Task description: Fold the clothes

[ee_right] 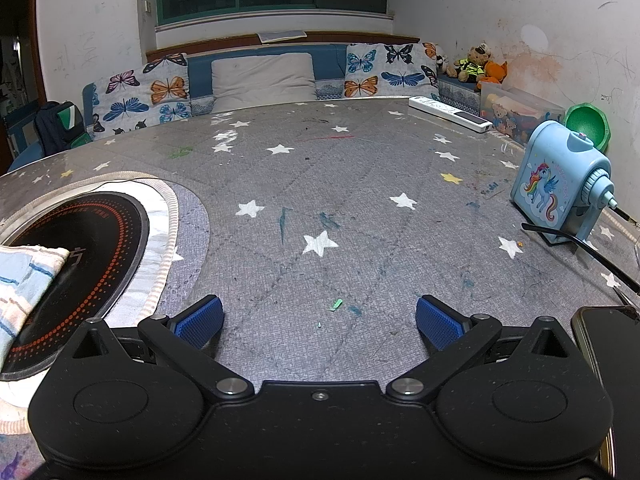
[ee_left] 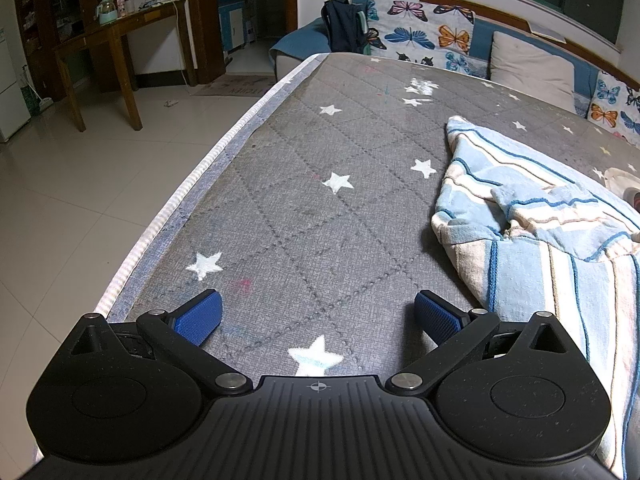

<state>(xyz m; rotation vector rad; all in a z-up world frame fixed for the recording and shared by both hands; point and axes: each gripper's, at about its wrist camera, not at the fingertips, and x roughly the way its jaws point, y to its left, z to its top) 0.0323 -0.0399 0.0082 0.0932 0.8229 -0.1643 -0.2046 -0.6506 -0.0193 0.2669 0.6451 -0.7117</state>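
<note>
A light-blue and cream striped garment point(ee_left: 552, 232) lies crumpled on the grey star-patterned table cover point(ee_left: 312, 168), at the right of the left wrist view. My left gripper point(ee_left: 318, 314) hovers open over bare cover just left of the garment's near edge, with nothing between its blue pads point(ee_left: 200, 316). In the right wrist view a corner of the same striped garment point(ee_right: 24, 276) shows at the far left, lying over a black round hob point(ee_right: 80, 256). My right gripper point(ee_right: 318, 318) is open and empty, well to the right of that corner.
The table's left edge point(ee_left: 192, 184) drops to a tiled floor with a wooden desk point(ee_left: 108, 44) beyond. A blue pencil sharpener point(ee_right: 560, 188), a black phone point(ee_right: 608, 352), a power strip point(ee_right: 448, 114) and a toy box point(ee_right: 516, 112) sit along the right side. A butterfly-cushioned bench point(ee_right: 256, 76) runs behind.
</note>
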